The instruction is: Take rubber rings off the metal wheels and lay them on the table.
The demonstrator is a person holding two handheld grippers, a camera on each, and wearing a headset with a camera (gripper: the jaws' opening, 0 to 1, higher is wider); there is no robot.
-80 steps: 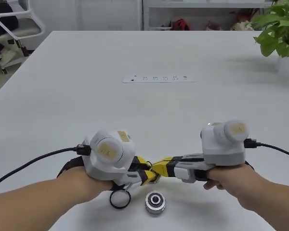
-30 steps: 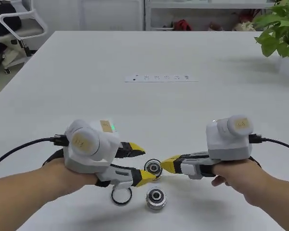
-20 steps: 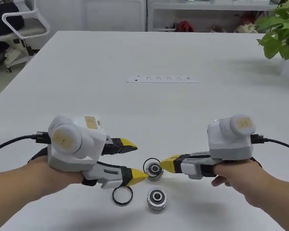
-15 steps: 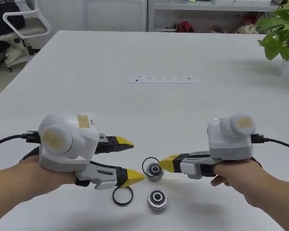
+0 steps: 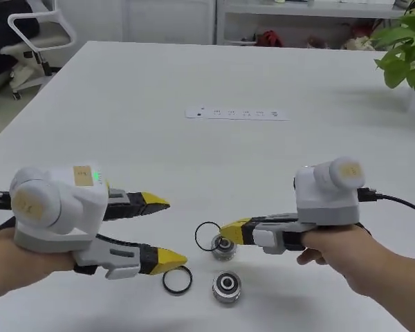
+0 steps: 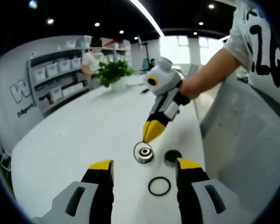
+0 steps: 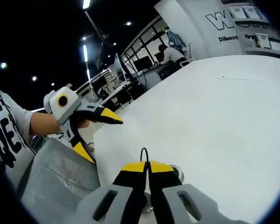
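Right tongs (image 5: 226, 231) are pressed together at their yellow tips, clamped on the edge of a thin black rubber ring (image 5: 206, 236). The right gripper view confirms this: the ring (image 7: 143, 154) rises as a narrow loop from between the closed tips (image 7: 146, 167). It reaches out beyond the tips toward the left tongs (image 5: 162, 230); its exact tilt cannot be judged.

Left tongs are wide apart and hold nothing. They stand clear of all parts, to the left of them, with the tips pointing toward the right tongs.

First wheel (image 5: 224, 247) rests on the table (image 5: 263, 180) near the near edge, directly below the right tongs' tips. Whether the held ring touches it cannot be told. Second wheel (image 5: 225, 286) lies flat just nearer the same edge, bore facing up, apart from the first. A loose ring (image 5: 177, 280) lies flat on the table left of the second wheel, near the lower left jaw but not touching it.

Power strip (image 5: 236, 113) lies toward the middle of the table, long axis parallel to the near edge. A plant (image 5: 404, 48) stands at the far right corner. Nothing obstructs either tongs.
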